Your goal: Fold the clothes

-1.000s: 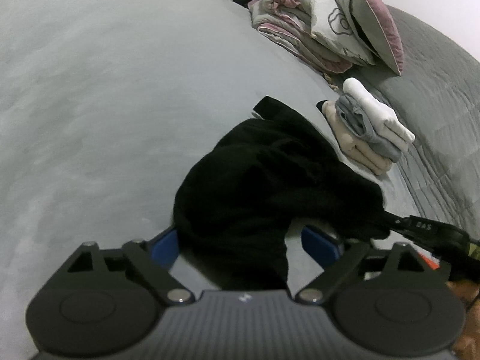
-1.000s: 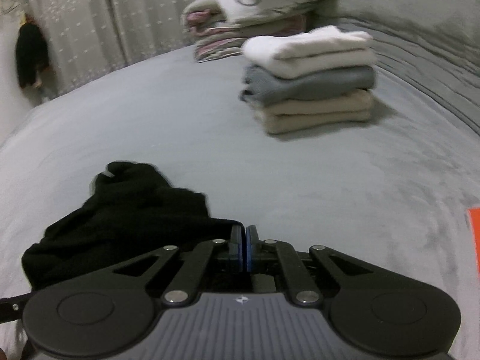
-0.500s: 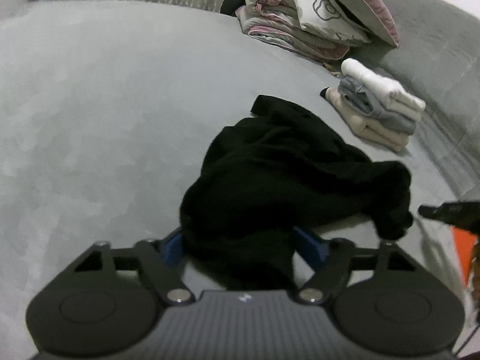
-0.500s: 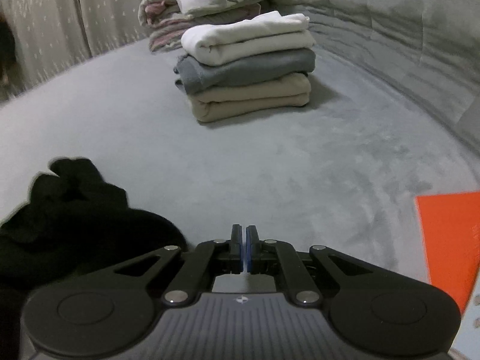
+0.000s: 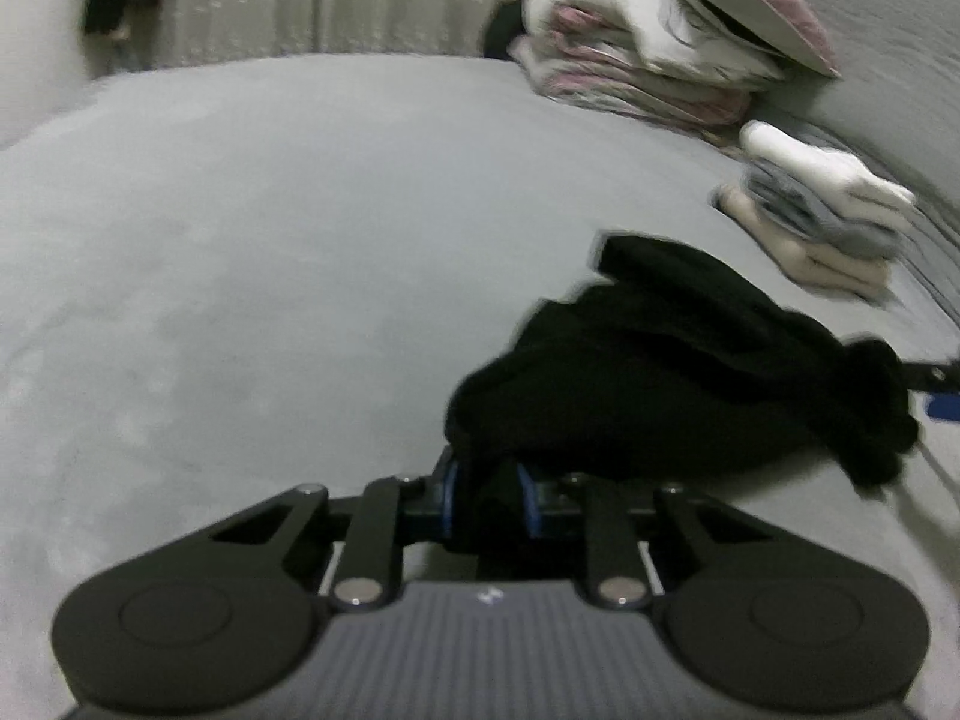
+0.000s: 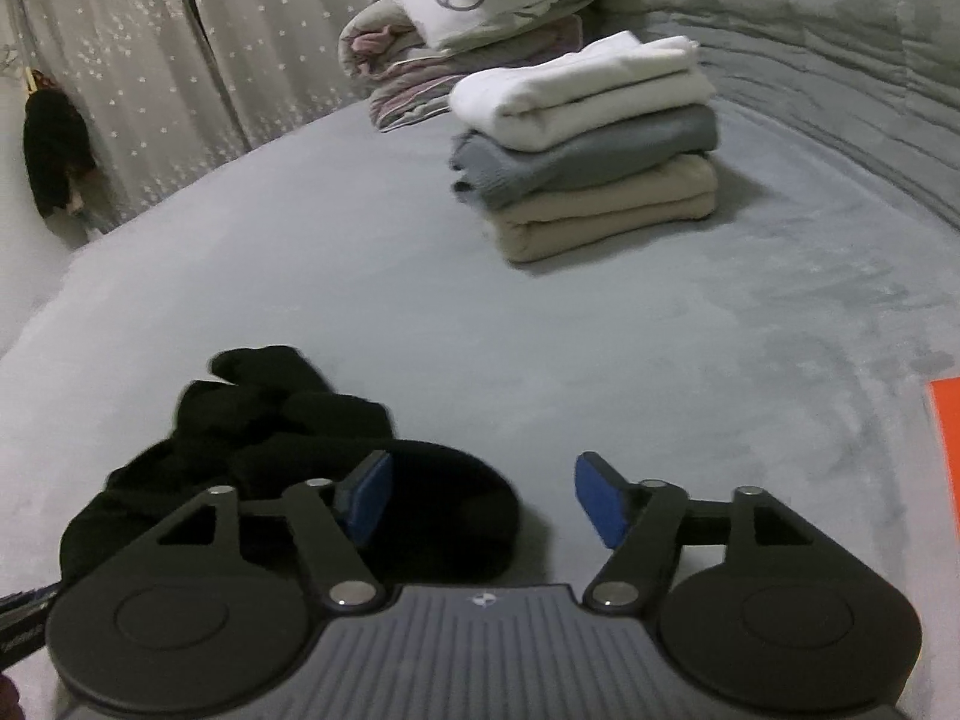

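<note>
A crumpled black garment (image 5: pixel 672 378) lies on the grey bed. My left gripper (image 5: pixel 489 498) is shut on its near edge, black cloth pinched between the blue pads. In the right wrist view the same garment (image 6: pixel 270 450) lies at lower left. My right gripper (image 6: pixel 483 495) is open, its left pad over the garment's right end, nothing held between the pads. The right gripper's tip shows at the far right edge of the left wrist view (image 5: pixel 939 390).
A stack of folded clothes, white on grey on beige (image 6: pixel 594 144), stands further back on the bed (image 6: pixel 660 360); it also shows in the left wrist view (image 5: pixel 822 222). Folded bedding and pillows (image 5: pixel 660 42) lie behind. An orange object (image 6: pixel 948 450) is at the right edge. Curtain (image 6: pixel 150 60) at the back.
My left gripper closed on the black garment's near edge. My right gripper went from shut to open and swung back left toward the garment.
</note>
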### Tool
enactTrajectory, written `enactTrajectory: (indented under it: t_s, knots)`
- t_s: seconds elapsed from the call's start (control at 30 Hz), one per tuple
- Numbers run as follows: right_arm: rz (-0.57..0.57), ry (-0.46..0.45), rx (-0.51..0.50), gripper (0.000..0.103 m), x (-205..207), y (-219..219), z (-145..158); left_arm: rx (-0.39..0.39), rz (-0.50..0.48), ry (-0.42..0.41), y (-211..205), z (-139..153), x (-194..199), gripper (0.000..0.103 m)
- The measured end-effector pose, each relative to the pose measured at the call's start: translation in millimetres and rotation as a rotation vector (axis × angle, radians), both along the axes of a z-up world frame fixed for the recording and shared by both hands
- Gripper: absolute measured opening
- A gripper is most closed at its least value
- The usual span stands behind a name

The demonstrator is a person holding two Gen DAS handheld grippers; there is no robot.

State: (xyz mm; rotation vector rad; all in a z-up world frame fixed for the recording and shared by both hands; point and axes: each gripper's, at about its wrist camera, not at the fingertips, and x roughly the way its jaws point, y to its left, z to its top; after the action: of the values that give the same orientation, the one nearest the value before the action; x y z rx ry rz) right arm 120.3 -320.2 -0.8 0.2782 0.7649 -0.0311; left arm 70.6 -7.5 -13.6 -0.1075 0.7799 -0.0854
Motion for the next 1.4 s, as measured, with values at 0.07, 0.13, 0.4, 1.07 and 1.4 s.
enactTrajectory:
  t_s: [0.07,0.13,0.4,1.07,1.4]
  knots:
    - [0.013,0.003,0.018,0.071,3,7,0,0.019,0.040,-0.015,14,3,2,0.018]
    - [0.022,0.006,0.035,0.072,6,15,0,0.036,0.079,-0.030,30,6,6,0.017]
    - [0.057,0.025,0.092,0.073,18,47,-5,0.045,0.260,-0.067,95,18,12,0.017]
    - [0.292,-0.004,0.066,0.073,39,152,-24,0.003,0.497,-0.071,197,12,2,0.044]
    - [0.411,-0.023,0.031,0.073,47,198,-35,-0.280,0.393,-0.036,201,14,-6,0.057]
